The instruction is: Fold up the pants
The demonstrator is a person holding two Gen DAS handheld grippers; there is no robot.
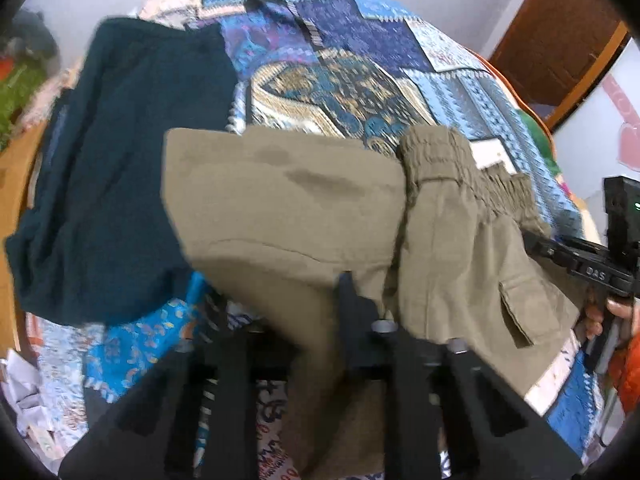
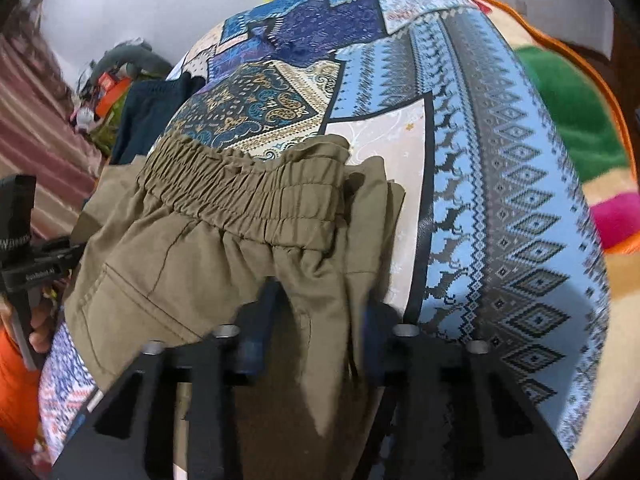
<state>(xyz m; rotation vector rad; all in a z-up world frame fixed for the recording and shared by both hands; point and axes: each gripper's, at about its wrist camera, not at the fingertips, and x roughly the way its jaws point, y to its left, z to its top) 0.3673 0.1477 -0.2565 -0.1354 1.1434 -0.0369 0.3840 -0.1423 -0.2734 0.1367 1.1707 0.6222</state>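
Olive-khaki pants (image 1: 280,208) with an elastic waistband (image 2: 248,196) and a flap pocket (image 1: 516,308) hang lifted above the patchwork bedspread (image 1: 360,60). My left gripper (image 1: 280,304) is shut on the leg fabric, which drapes down between its fingers. My right gripper (image 2: 316,312) is shut on the pants just below the waistband. The right gripper also shows at the right edge of the left wrist view (image 1: 592,272). The left gripper shows at the left edge of the right wrist view (image 2: 36,264).
A dark teal garment (image 1: 112,168) lies flat on the bed to the left. A green and pink blanket (image 2: 576,120) lies at the far right. Clutter (image 2: 104,84) sits past the bed's left side. A wooden door (image 1: 560,36) stands at the back right.
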